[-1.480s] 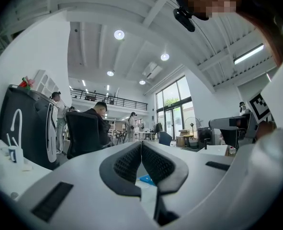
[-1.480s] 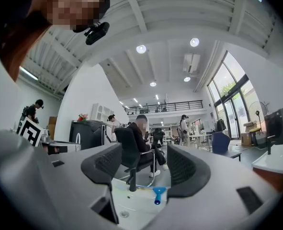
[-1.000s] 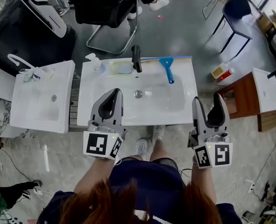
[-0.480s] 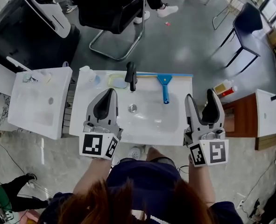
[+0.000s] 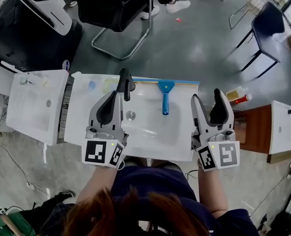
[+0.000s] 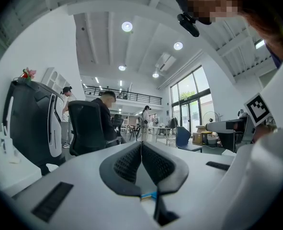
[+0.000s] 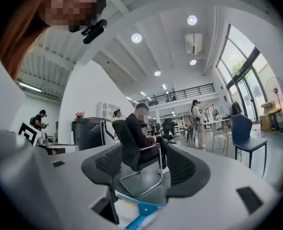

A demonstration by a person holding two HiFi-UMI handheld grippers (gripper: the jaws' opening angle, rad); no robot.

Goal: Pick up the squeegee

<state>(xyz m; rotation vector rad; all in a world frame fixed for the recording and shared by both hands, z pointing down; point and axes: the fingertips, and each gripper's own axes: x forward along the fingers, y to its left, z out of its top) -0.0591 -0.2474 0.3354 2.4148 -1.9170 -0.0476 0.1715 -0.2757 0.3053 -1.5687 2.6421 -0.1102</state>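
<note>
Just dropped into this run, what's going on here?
A person stands at a white sink with a gripper in each hand. The blue squeegee lies at the back of the sink, handle toward the person, untouched. The left gripper is shut and empty near the black faucet; the right gripper is open and empty, off to the squeegee's right. Nothing is picked up yet.

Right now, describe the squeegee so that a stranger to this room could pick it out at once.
Find the wider of the two white sinks, the one directly in front of the person. On its back rim, to the right of the black faucet, lies the squeegee, its handle pointing toward the person. It is the only blue T-shaped thing there.
</note>
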